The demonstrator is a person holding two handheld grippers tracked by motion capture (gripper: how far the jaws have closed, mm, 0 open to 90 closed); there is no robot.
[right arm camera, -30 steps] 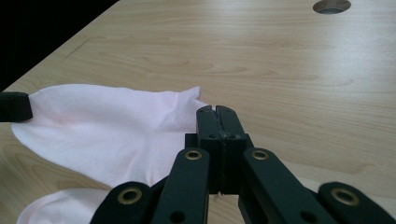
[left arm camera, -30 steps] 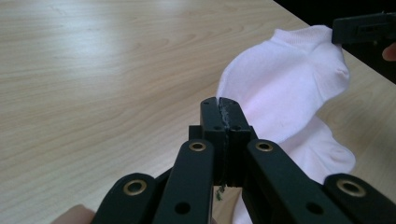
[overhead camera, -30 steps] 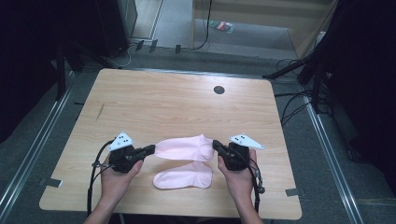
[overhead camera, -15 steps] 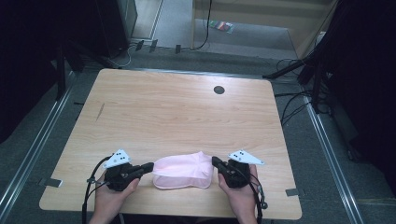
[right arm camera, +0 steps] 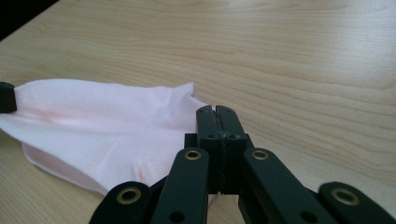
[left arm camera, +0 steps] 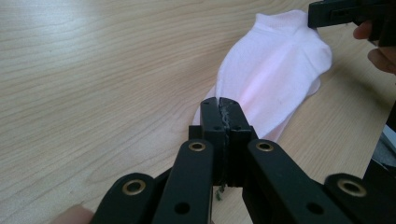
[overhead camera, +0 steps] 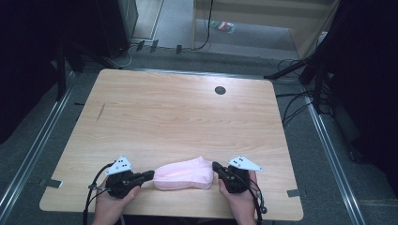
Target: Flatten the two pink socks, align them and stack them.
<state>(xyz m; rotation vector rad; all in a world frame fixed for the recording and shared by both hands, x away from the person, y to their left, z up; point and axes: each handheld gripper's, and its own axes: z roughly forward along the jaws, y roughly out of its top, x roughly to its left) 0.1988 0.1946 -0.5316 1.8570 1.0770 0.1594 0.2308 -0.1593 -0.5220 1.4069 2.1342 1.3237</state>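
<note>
Near edge, bottom of the high view: two hands come in, each with a gripper. Left gripper (overhead camera: pixel 149 175) sits lower left of centre, jaws clenched on one end of the pink socks (overhead camera: pixel 184 173). In the left gripper view, the left gripper (left arm camera: pixel 224 108) has its jaws pressed flat together with sock fabric pinched at the tips.

Right gripper (overhead camera: pixel 216 166) sits lower right of centre, also clenched, grasping the opposite end of the socks. In the right gripper view, the right gripper (right arm camera: pixel 216 113) has its jaws tight together, with a sliver of fabric at the tips.

The socks lie on the counter (overhead camera: pixel 178 117) between the two grippers, near its front edge, one stacked on the other. In the left gripper view the socks (left arm camera: pixel 271 70) run toward the upper right of the frame, where the other gripper's tip holds the far end; a lower layer peeks out along the edge. In the right gripper view the socks (right arm camera: pixel 102 135) spread to the left, wrinkled, far end pinched at the left edge.

Mid counter: bare wood grain. Far side, upper centre right: round dark grommet hole (overhead camera: pixel 220 90).

Beyond the counter: cables on the floor and a small coloured packet (overhead camera: pixel 223 26) at top centre, too small to read. No legible brands or writing anywhere.
</note>
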